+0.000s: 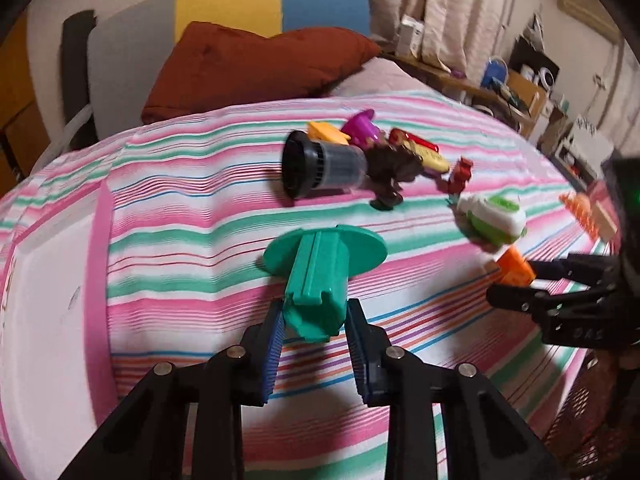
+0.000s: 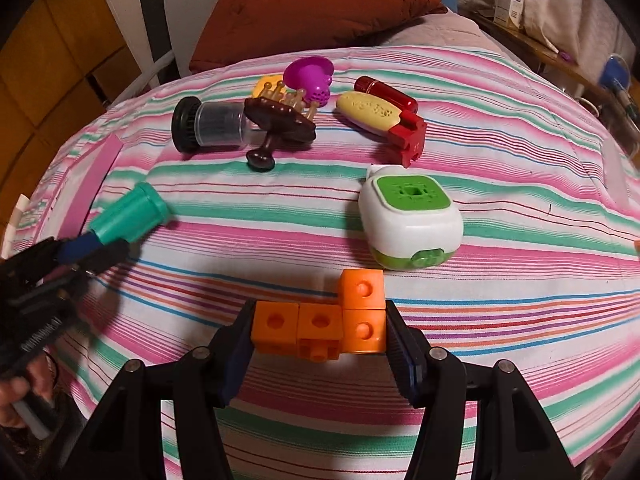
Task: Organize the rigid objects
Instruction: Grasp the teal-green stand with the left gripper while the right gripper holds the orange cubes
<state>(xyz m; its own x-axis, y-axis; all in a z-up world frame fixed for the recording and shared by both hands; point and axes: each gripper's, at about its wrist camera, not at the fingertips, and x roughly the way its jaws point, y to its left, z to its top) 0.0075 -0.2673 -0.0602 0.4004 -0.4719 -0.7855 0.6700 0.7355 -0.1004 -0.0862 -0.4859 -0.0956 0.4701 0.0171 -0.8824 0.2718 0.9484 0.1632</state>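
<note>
My left gripper [image 1: 316, 312] is shut on the stem of a teal plastic piece [image 1: 320, 276] with a round flange, held just above the striped bedspread [image 1: 180, 208]. In the right wrist view this teal piece [image 2: 128, 216] sits at the left in the left gripper [image 2: 96, 248]. My right gripper [image 2: 320, 320] is shut on an L-shaped cluster of orange cubes [image 2: 320, 328], also seen as the orange cubes [image 1: 516, 270] at the right. A white and green device [image 2: 408, 220] lies just beyond the cubes.
Further back lie a black-capped clear jar [image 2: 212, 124], a brown brush [image 2: 280, 120], a purple cup [image 2: 310, 76], a yellow oval [image 2: 368, 112], a red cylinder [image 2: 386, 90] and a red block [image 2: 408, 140]. A white bin [image 1: 44, 300] stands left, a dark crate [image 1: 588, 420] right.
</note>
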